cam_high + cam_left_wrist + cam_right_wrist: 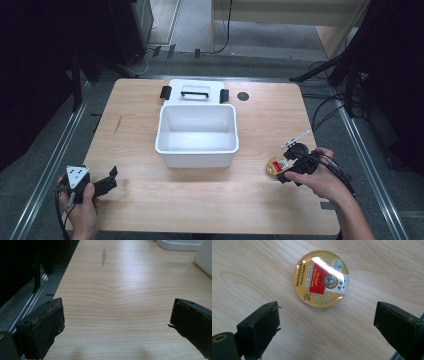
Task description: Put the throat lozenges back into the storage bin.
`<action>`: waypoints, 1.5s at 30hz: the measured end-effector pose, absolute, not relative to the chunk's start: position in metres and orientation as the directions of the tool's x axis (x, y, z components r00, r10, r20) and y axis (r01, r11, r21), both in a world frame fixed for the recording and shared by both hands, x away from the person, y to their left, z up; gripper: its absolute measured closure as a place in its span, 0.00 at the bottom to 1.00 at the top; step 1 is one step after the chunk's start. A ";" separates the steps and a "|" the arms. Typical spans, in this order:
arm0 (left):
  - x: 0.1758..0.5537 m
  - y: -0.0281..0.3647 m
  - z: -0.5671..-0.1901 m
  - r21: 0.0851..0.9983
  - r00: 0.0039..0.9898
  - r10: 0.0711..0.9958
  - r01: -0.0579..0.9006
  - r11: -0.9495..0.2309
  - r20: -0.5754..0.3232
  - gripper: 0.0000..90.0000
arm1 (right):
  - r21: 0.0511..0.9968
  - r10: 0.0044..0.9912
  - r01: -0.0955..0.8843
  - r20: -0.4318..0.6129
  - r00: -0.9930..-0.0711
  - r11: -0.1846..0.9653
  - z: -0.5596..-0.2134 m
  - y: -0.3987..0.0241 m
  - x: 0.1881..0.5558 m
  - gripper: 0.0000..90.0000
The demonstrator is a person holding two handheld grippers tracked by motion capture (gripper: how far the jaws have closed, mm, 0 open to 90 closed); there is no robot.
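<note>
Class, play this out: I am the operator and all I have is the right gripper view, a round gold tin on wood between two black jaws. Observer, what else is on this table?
Observer: A white bin stands open at the table's middle, nothing inside it.
Operator: Does it have a lid?
Observer: Yes, a white lid with a black handle and black clips lies flat just behind the bin, off it.
Operator: Where is my tin relative to that bin?
Observer: The candy tin lies to the bin's right, nearer the person, right beside the right tool, whose jaws stand open.
Operator: And the other hand?
Observer: The left tool rests open at the table's near left corner, nothing between its jaws.
</note>
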State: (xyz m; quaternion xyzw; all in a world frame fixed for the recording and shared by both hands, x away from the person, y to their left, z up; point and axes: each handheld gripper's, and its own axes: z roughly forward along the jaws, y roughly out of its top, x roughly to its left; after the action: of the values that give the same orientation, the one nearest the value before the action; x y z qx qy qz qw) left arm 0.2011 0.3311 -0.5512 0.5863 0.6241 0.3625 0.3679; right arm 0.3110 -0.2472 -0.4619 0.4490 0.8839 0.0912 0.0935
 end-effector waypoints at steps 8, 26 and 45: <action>0.201 0.331 -0.551 0.882 -0.041 0.999 0.468 0.049 -0.034 0.00 | 0.168 0.810 0.794 -0.057 -0.583 0.584 -0.467 -0.238 0.328 0.10; 0.201 0.331 -0.551 0.887 -0.047 0.998 0.458 0.055 -0.037 0.00 | 0.049 0.874 0.873 0.004 -0.487 0.486 -0.491 -0.226 0.355 0.11; 0.200 0.330 -0.551 0.889 -0.049 0.998 0.455 0.050 -0.031 0.00 | 0.033 0.888 0.887 -0.007 -0.460 0.460 -0.503 -0.221 0.359 0.16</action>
State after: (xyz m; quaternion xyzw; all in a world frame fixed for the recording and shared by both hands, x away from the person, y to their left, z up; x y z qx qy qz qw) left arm 0.1998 0.3303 -0.5510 0.5826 0.6236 0.3685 0.3687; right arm 0.3590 -0.2211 -0.5027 0.5196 0.8542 0.0125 0.0117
